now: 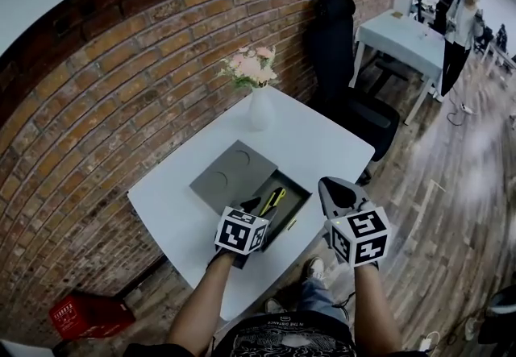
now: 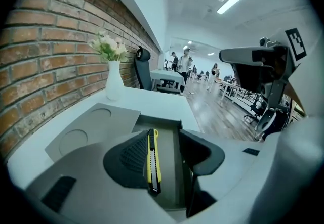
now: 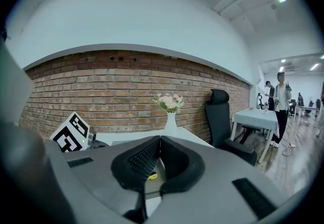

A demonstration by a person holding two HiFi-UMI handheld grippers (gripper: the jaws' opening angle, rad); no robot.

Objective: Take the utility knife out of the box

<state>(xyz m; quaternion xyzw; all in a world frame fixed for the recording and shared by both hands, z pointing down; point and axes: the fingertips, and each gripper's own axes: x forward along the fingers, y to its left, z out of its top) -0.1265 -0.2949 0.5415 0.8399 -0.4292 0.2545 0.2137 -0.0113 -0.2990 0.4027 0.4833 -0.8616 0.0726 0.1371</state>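
One view, left gripper's, shows utility knife between parted left tongs.

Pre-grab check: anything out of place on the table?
Only one thing: a small yellow piece lies loose on the table just outside the box, too small to identify. The utility knife sits in the box, lid flat beside it, vase upright.

A matt grey box is holding a glossy yellow plastic utility knife; a smooth white table is standing against a rough brick wall.

A flower vase stands on the white table.
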